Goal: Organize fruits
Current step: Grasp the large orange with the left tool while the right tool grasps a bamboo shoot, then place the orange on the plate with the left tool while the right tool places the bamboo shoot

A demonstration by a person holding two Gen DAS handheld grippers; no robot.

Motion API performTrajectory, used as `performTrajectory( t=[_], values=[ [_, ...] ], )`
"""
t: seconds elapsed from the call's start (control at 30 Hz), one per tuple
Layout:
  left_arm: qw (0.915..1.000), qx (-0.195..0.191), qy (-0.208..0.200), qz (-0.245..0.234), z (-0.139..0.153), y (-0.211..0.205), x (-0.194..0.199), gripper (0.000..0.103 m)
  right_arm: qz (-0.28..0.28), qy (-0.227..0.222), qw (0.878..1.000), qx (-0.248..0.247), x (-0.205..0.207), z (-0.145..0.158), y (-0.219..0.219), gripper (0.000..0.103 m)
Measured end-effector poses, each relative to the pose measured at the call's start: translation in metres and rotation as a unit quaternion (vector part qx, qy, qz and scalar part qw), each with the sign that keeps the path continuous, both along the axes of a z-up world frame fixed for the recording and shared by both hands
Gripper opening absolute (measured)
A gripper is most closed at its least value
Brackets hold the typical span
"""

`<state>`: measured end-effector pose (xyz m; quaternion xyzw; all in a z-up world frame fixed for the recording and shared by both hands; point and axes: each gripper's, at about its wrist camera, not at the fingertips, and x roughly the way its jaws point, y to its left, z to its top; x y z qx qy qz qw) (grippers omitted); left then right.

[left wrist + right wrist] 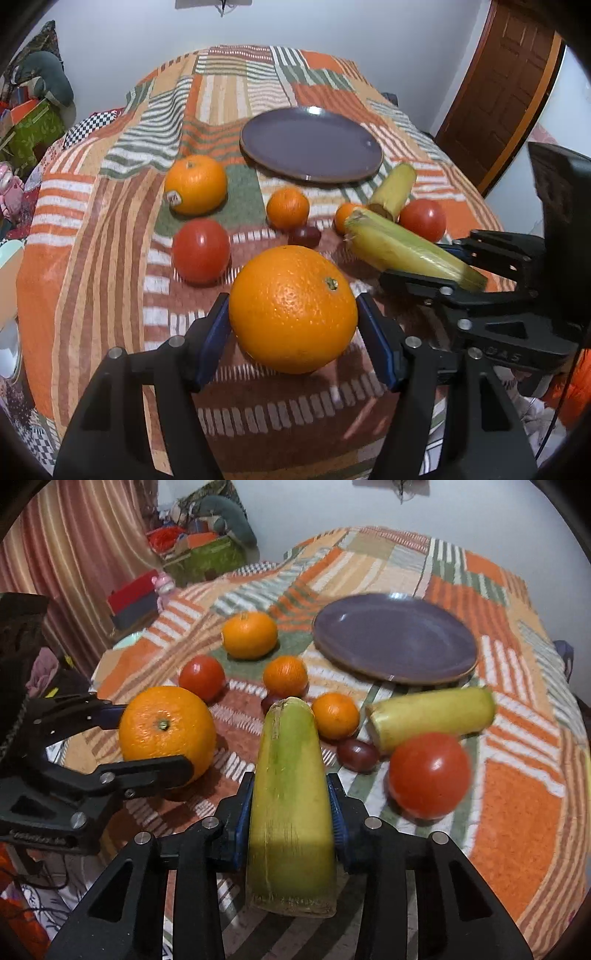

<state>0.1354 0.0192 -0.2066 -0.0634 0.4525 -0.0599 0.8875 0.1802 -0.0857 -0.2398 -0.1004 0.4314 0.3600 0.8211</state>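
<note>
Near the table's front edge: left gripper (pixel 293 321) clamped across big orange (pixel 293 308), round, firm, fairly heavy, slick-skinned; right gripper (pixel 291 808) clamped mid-length on corn cob (pixel 291 808), stiff, light, husk likely slippery. Purple plate (pixel 277 122) beyond, bare.

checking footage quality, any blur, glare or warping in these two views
Left wrist: strong fisheye bending with dark corners, a small glare spot on the purple plate. Right wrist: same warping, and the tomato and loose corn cob look smeared by motion blur.
</note>
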Motion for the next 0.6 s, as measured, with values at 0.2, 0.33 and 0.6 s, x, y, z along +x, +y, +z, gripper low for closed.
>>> performTrajectory(
  t=[0.2,0.33,0.6],
  values=[
    [0.9994,0.009,-0.034,-0.001,0.027,-0.001,0.016,0.067,-0.015,-0.046,0.999,0.02,0.006,0.032,-0.014,0.034],
    [0.9982,0.011,-0.06,-0.001,0.047,0.0,0.032,0.067,-0.03,-0.071,0.997,0.03,0.016,0.05,-0.021,0.034],
    [0.9959,0.02,-0.088,-0.004,0.071,-0.001,0.076,0.067,-0.071,-0.103,0.991,0.046,0.053,0.076,-0.024,0.034]
  ],
)
